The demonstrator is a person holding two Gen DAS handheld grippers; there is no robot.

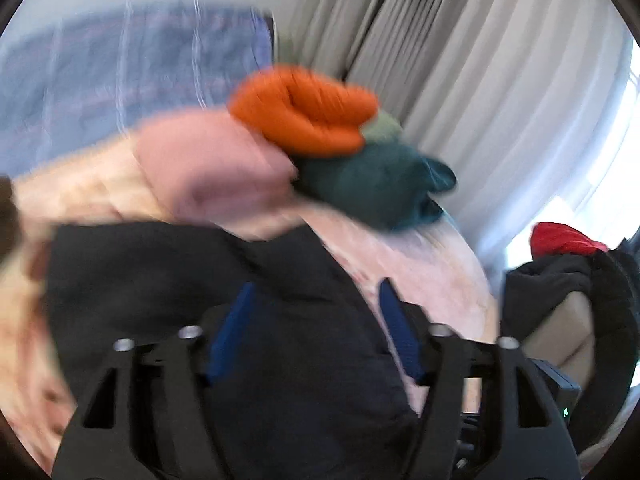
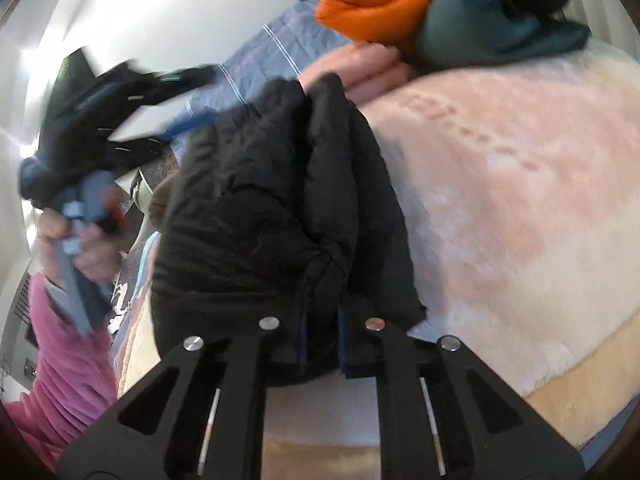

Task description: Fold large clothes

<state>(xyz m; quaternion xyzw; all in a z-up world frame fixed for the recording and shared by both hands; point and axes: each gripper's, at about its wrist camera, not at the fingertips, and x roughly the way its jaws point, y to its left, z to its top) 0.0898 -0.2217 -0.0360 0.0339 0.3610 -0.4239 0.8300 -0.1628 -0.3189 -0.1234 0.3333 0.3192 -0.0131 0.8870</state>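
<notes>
A black quilted jacket (image 1: 208,280) hangs bunched over the bed. In the left wrist view it fills the gap between the blue pads (image 1: 234,332) of my left gripper (image 1: 316,284), which grips a thick fold of it. In the right wrist view the same jacket (image 2: 272,184) hangs from my right gripper (image 2: 322,312). That gripper's jaws are nearly together, pinching a thin edge of the fabric. At the left of that view, a hand (image 2: 76,236) in a pink sleeve holds the other gripper's handle, blurred.
A fluffy pink and cream blanket (image 2: 500,184) covers the bed. Folded pink (image 1: 208,172), orange (image 1: 304,112) and teal (image 1: 372,184) garments are piled at its far end. A blue quilt (image 1: 120,80) lies behind. Curtains (image 1: 480,100) hang at right, above dark and red clothes (image 1: 560,240).
</notes>
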